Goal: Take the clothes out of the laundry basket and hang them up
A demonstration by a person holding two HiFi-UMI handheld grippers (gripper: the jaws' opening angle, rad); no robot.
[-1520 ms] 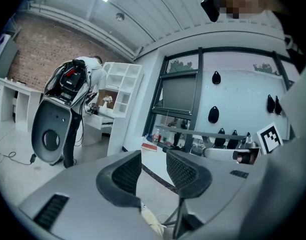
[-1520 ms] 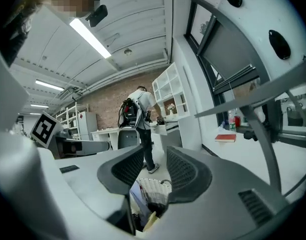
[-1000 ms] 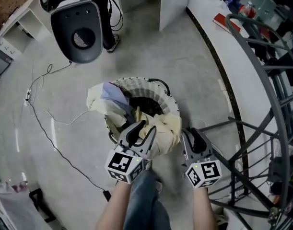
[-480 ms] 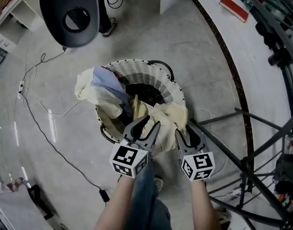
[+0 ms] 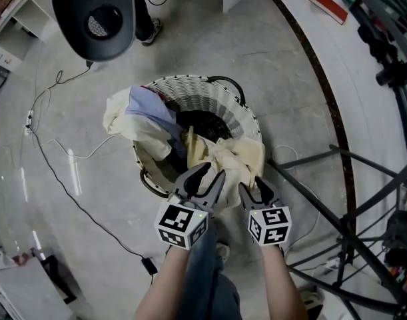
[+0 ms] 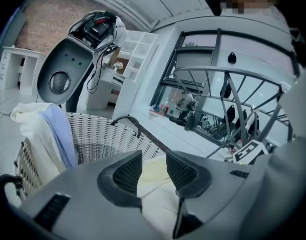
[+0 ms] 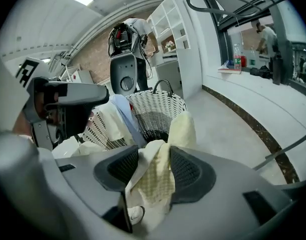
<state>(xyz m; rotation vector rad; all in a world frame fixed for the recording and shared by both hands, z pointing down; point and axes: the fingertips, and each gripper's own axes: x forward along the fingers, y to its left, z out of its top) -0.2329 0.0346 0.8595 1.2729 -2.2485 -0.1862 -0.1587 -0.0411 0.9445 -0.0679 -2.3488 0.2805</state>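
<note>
Writing: only the black-and-white square codes on the left marker cube (image 5: 182,224) and the right marker cube (image 5: 270,224). The red book (image 5: 330,5) on the white ledge has print too small to read.

Laundry basket (image 5: 220,109): white wicker, round, dark handle on the far rim, standing on the grey floor (image 5: 270,79). The inside looks dark.

Clothes, all in or on the basket:
- pale yellow garment (image 5: 233,159), crumpled and heaped over the near rim. A fine check weave shows up close (image 7: 155,184).
- cream garment (image 5: 126,125) draped over the left rim.
- light blue garment (image 5: 150,109) lying on top of the cream one.

Left claw (image 5: 212,173): at the near rim, jaws partly apart. In its own view (image 6: 153,156) the yellow cloth shows in the gap and the pads are not clamping it.

Right claw (image 5: 252,187): just beside the left, jaws have just been opening and stand wide. In its own view (image 7: 154,151) a bunch of the yellow checked cloth sits between the pads, not pinched.

Metal rack (image 5: 363,179) to the right, black cable (image 5: 76,199) on the floor to the left.
</note>
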